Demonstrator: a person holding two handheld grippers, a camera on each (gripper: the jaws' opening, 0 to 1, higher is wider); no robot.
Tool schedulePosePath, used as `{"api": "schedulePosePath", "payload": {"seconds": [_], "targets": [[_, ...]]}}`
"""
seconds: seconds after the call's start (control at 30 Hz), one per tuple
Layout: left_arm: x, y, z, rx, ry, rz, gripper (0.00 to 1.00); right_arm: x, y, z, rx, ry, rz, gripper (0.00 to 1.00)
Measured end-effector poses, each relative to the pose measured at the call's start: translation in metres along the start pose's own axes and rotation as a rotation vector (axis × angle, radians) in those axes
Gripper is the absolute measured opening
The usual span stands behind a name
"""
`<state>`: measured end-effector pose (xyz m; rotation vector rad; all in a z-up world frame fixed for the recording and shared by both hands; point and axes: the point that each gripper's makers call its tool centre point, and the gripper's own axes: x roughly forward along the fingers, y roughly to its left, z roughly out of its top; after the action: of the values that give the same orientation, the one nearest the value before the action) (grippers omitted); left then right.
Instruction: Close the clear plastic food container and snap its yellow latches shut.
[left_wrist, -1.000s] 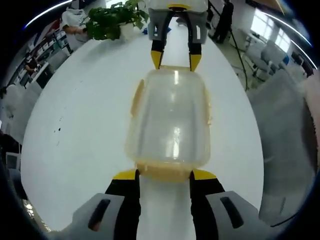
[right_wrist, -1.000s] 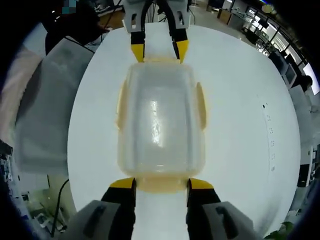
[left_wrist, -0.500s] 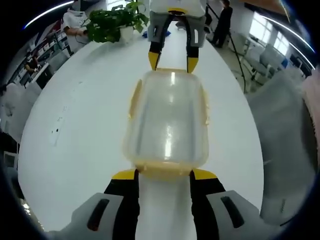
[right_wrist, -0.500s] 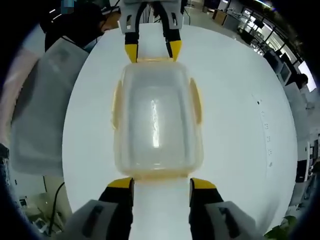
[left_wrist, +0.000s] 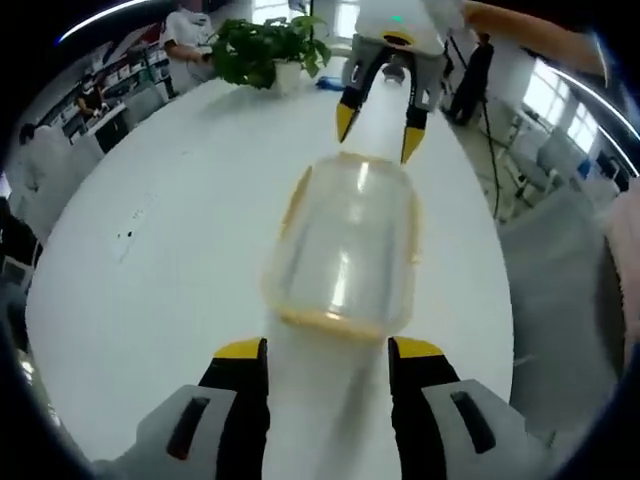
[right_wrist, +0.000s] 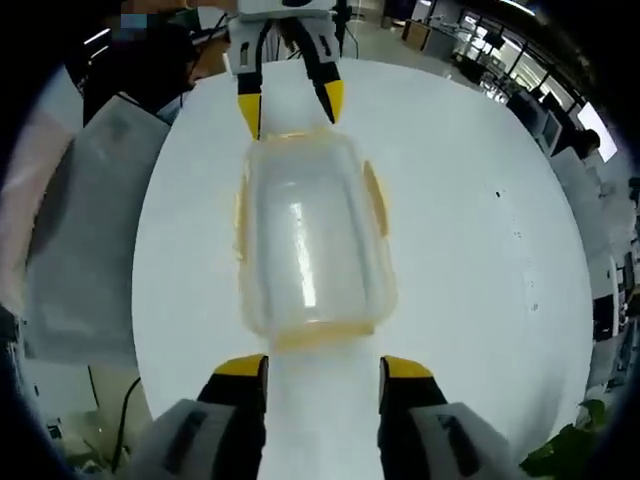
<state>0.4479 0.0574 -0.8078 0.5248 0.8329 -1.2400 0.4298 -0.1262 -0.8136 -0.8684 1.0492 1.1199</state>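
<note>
White round surface (left_wrist: 150, 250) in office: box (left_wrist: 345, 245) w/ lid on, long axis running between left tongs (left_wrist: 325, 352) & right tongs (right_wrist: 322, 362), both apart, each just off an end latch.

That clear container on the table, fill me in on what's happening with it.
A person works two handheld grippers at opposite ends of the clear plastic food container, which sits lid-on on the white round table. The left gripper and right gripper each have open jaws just off an end, gripping nothing. Yellow latches show along the sides; whether they are snapped shut is unclear.
</note>
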Motion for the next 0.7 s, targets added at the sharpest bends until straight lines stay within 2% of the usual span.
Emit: {"api": "schedulePosePath", "payload": {"seconds": [0.1,0.17,0.3,0.4,0.43,0.53,0.6,0.7], "targets": [[-0.003,0.0,0.011,-0.07,-0.055,0.011,0.43,-0.005,-0.007,0.006,0.148,-0.06,-0.028,0.38],[-0.003,0.001,0.015,-0.104,-0.075,0.016,0.41,-0.006,-0.006,0.009,0.175,-0.086,-0.013,0.38],[-0.003,0.001,0.019,-0.233,-0.116,0.051,0.4,-0.008,-0.001,0.016,0.329,-0.152,0.014,0.36],[-0.001,0.0,0.018,-0.3,-0.133,0.06,0.4,-0.006,0.001,0.022,0.404,-0.195,0.021,0.36],[0.001,0.001,0.015,-0.323,-0.129,0.068,0.4,-0.004,0.003,0.024,0.453,-0.214,0.027,0.37],[0.005,0.0,0.008,-0.343,-0.122,0.08,0.41,0.0,0.003,0.033,0.563,-0.301,0.054,0.38],[0.006,0.0,0.006,-0.366,-0.126,0.088,0.42,0.002,0.003,0.029,0.621,-0.297,0.053,0.38],[0.009,0.0,0.004,-0.425,-0.15,0.089,0.39,0.006,0.002,0.021,0.62,-0.262,0.03,0.37]]}}
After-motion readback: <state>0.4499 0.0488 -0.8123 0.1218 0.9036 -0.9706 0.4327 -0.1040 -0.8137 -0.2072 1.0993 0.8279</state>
